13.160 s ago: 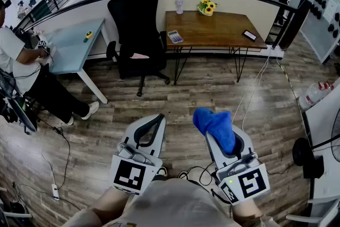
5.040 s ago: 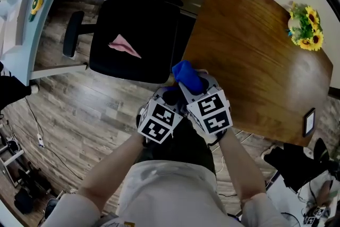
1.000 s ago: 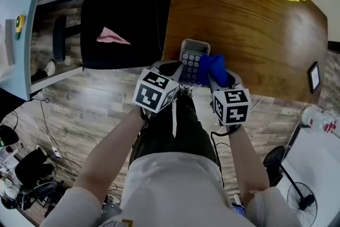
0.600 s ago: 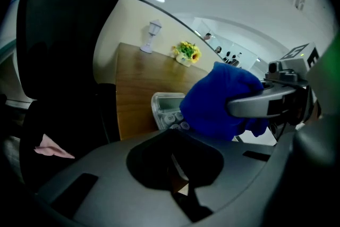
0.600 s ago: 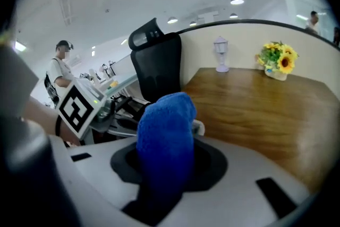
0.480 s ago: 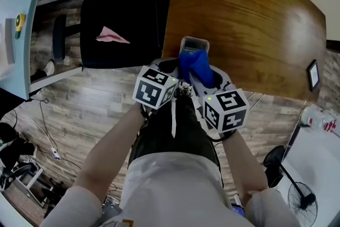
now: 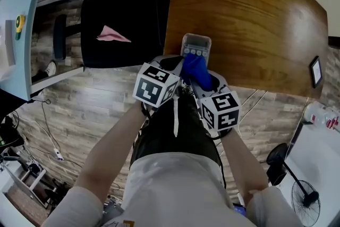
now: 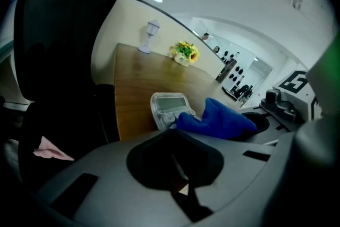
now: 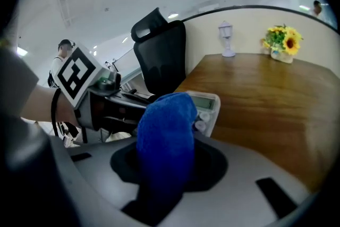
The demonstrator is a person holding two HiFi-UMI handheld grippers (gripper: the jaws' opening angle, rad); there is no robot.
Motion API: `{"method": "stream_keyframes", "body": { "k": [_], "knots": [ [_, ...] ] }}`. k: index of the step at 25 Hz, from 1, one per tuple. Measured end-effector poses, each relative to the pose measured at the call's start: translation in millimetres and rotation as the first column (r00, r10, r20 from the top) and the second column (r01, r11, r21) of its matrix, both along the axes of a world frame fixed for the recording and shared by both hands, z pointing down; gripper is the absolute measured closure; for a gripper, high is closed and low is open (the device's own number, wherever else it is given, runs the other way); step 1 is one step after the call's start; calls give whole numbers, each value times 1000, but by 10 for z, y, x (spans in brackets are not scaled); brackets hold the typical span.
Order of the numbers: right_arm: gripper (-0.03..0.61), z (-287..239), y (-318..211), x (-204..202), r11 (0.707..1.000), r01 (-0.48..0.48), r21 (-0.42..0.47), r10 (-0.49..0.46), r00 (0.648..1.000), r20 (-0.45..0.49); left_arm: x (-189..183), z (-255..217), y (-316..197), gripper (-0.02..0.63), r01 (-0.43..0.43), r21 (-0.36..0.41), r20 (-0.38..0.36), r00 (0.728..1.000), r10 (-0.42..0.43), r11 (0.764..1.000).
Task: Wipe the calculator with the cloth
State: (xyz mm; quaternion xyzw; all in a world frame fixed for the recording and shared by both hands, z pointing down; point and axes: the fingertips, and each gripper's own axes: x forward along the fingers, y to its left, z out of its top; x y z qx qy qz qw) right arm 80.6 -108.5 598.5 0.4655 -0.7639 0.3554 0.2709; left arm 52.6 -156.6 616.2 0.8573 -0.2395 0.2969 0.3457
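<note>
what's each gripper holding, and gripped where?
Right gripper: blue cloth, jaws shut on its lower end, the rest bunched forward over the calculator. Left gripper: jaws together, nothing between them.

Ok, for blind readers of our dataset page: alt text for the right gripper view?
The right claw is shut on a blue fleecy cloth that rises in front of a pale grey calculator lying at the near corner of a brown wooden table. A black office chair stands behind.

My claw [image 8: 178, 173] is pinched together on nothing. Beyond it, the cloth [image 8: 220, 119] lies over the near end of the calculator [image 8: 169, 103] on the table [image 8: 138, 80].
</note>
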Motion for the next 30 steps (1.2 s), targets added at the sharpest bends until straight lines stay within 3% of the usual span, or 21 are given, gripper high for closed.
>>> {"method": "stream_keyframes", "body": {
  "k": [5, 10, 13, 16, 19, 23, 27, 30],
  "knots": [
    [436, 53, 124, 308, 996, -83, -35, 82, 996, -17, -1, 2, 4, 612, -1, 6, 4, 1000, 1, 1000],
    [446, 128, 212, 735, 978, -189, -84, 176, 974, -146, -4, -2, 4, 612, -4, 9, 4, 1000, 4, 1000],
    [448, 16, 214, 838, 968, -240, -77, 232, 967, -106, -3, 0, 3, 612, -7, 17, 11, 1000, 6, 1000],
    [448, -230, 147, 642, 977, -209, -38, 209, 978, -7, 2, 3, -1, 612, -8, 20, 17, 1000, 8, 1000],
    [448, -407, 112, 254, 993, -119, -5, 119, 990, 72, -5, 2, 9, 612, -2, 8, 15, 1000, 1, 1000],
    [448, -366, 101, -148, 1000, -19, 1, 19, 996, 93, -2, 1, 8, 612, 6, -1, 12, 1000, -6, 1000],
    [445, -135, 118, -274, 998, -51, -38, 55, 990, 129, 8, 6, 0, 612, 8, -8, 12, 1000, -8, 1000],
    [444, -4, 132, -245, 998, -41, -41, 45, 994, 98, 10, -2, 0, 612, 14, -1, 7, 1000, -14, 1000]
  ]
}}
